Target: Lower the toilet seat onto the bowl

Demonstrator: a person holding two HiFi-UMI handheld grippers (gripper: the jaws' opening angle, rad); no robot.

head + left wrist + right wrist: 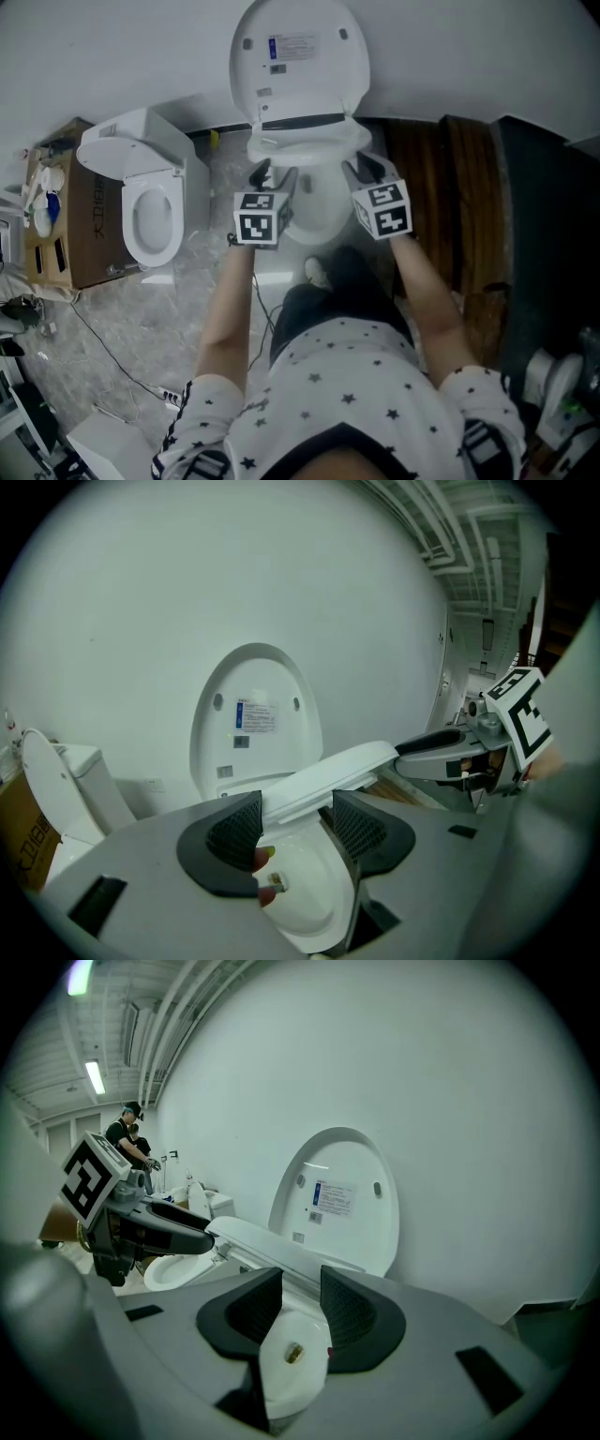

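Observation:
The white toilet has its lid (pixel 300 56) upright against the wall. The toilet seat (pixel 309 145) hangs tilted above the bowl (pixel 314 216). My left gripper (pixel 274 178) is shut on the seat's left side and my right gripper (pixel 367 169) on its right side. In the left gripper view the seat (pixel 328 769) runs between the jaws of the left gripper (pixel 298 819), and the right gripper (pixel 405 748) clasps its far end. In the right gripper view the seat (pixel 267 1244) passes between the jaws of the right gripper (pixel 300 1302), with the left gripper (pixel 202 1232) on its far end.
A second toilet (pixel 150 202) stands to the left beside a cardboard box (pixel 70 220). Dark wooden boards (pixel 441 187) lie to the right. Cables (pixel 112 366) trail over the marble floor. Two people (pixel 131 1143) stand far off in the right gripper view.

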